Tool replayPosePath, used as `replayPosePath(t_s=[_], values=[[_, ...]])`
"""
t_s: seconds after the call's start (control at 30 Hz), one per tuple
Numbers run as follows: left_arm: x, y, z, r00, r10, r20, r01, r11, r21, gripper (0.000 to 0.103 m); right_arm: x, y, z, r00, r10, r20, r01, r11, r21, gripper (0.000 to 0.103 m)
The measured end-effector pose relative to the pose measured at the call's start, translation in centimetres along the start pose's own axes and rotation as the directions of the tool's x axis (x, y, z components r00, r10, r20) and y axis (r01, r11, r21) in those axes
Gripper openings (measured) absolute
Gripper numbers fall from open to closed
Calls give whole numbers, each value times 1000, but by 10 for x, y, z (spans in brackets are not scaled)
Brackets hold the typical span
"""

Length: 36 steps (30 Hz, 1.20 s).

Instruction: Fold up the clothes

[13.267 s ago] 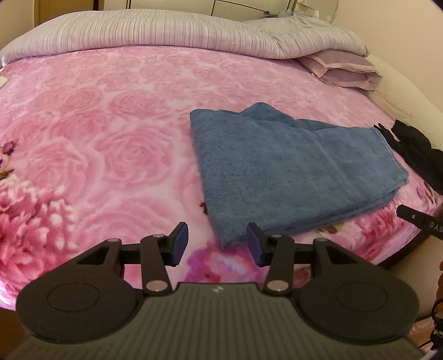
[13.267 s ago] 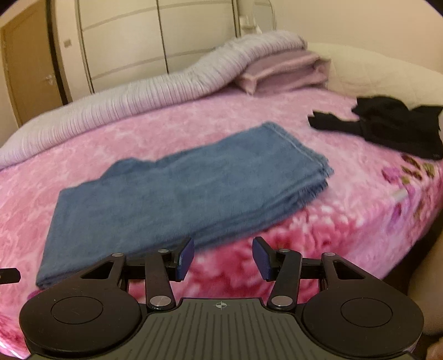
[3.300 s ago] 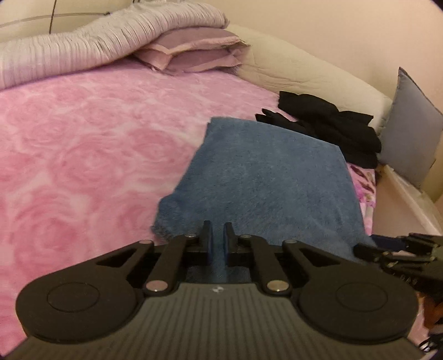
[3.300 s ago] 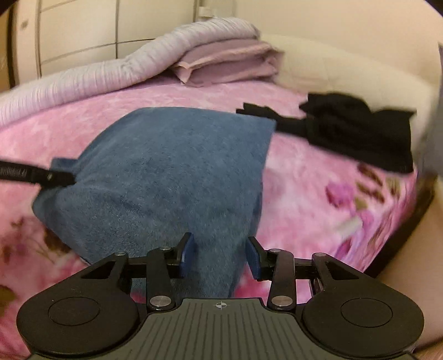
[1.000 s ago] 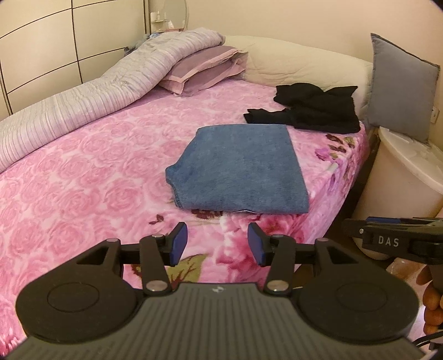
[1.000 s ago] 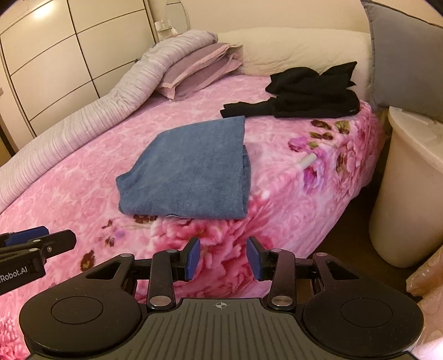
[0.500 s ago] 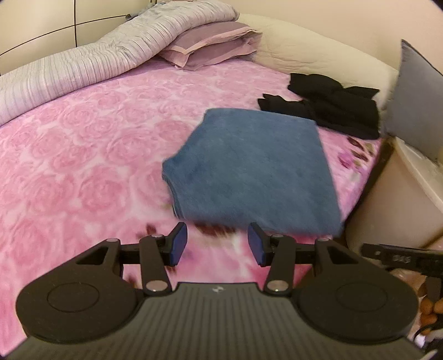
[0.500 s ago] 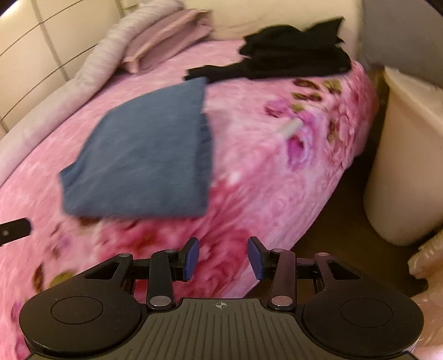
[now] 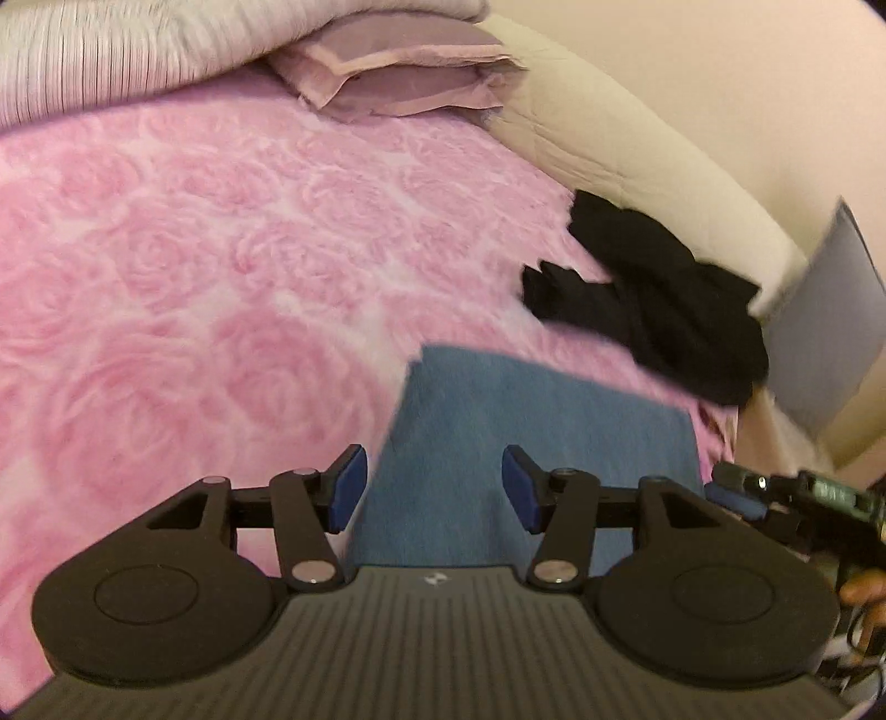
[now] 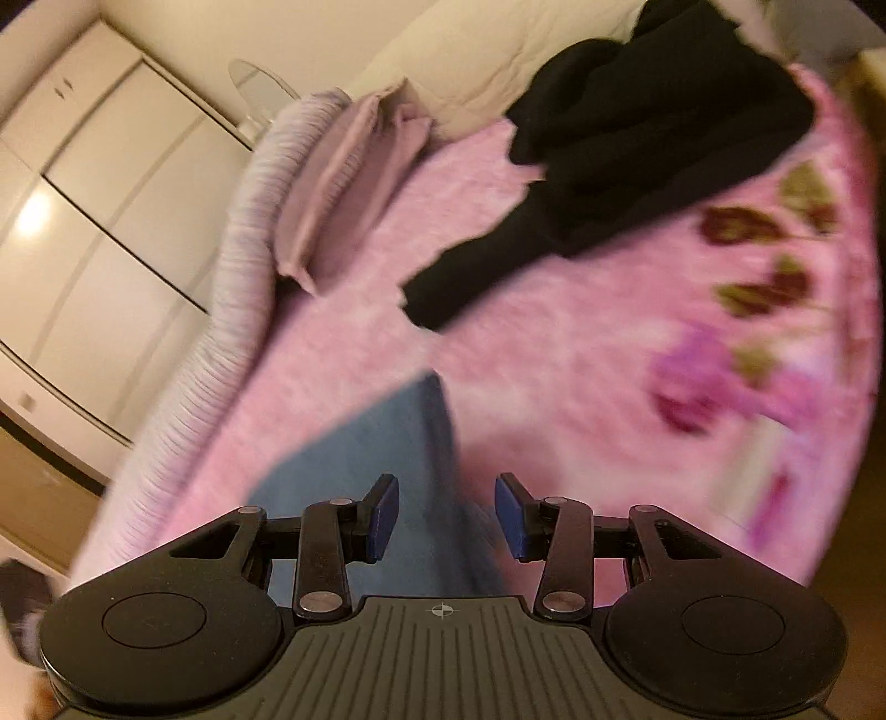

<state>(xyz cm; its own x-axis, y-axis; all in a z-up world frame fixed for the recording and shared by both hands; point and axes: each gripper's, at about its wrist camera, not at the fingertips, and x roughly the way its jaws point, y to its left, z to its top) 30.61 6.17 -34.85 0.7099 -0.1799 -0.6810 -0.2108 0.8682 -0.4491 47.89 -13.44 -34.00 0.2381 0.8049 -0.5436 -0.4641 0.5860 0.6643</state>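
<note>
Between our left gripper's [image 9: 433,487] blue pads, which are parting with nothing pinched in the gap, we see the folded blue towel [image 9: 531,421] lying flat on the pink rose blanket [image 9: 194,266]. Our right gripper [image 10: 446,515] also stands with its pads apart and empty, looking along the towel's right-hand edge [image 10: 410,443]. From the left wrist view the right gripper [image 9: 775,493] shows at the towel's far right side, with a bit of a hand [image 9: 861,587] behind it. Whether either tool touches the cloth we cannot tell; both views are smeared.

Just past the towel lies a crumpled black garment [image 9: 653,288], near the blanket's edge and close to a cream bolster [image 9: 637,149] and a grey cushion [image 9: 825,327]. Further back sit lilac pillows [image 9: 398,72] and a striped duvet [image 9: 138,50], with white wardrobe doors [image 10: 99,210] beyond.

We judge the towel done and the black garment next. The risks from here: passing low over the towel, a pad could catch its top layer and drag the fold open; and the dark heap gives little clue where a hem or sleeve lies, so a pinch could gather several layers at once or take blanket pile with it. The garment also lies close to the bed's edge, and a careless tug might slide it off.
</note>
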Motion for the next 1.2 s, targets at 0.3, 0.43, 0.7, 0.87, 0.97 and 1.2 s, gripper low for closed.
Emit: replayPosePath(t_s=[0.3,0.43,0.7,0.87,0.97,1.2], values=[[46,9,5,996,-85,28,84,996,23,37,47,-4,0,996,-85,-13,84,993,-84,3],[37,-5,4,998,-13,59,9,997,81,37,55,11,-16,980,-195,42,199,958,-207,4],[-42,9,-33,992,85,91,-88,996,31,44,-12,8,-25,988,-151,13,151,982,-110,55],[-71,52,-79,998,-36,55,49,965,-256,48,-52,-30,-60,998,11,-59,-4,994,110,67],[-80,59,-89,997,-40,63,57,950,-306,48,-57,-39,-72,995,8,-104,8,988,154,67],[-72,45,-66,995,-78,70,90,975,-203,53,-48,-40,-56,993,70,-90,-53,982,182,74]])
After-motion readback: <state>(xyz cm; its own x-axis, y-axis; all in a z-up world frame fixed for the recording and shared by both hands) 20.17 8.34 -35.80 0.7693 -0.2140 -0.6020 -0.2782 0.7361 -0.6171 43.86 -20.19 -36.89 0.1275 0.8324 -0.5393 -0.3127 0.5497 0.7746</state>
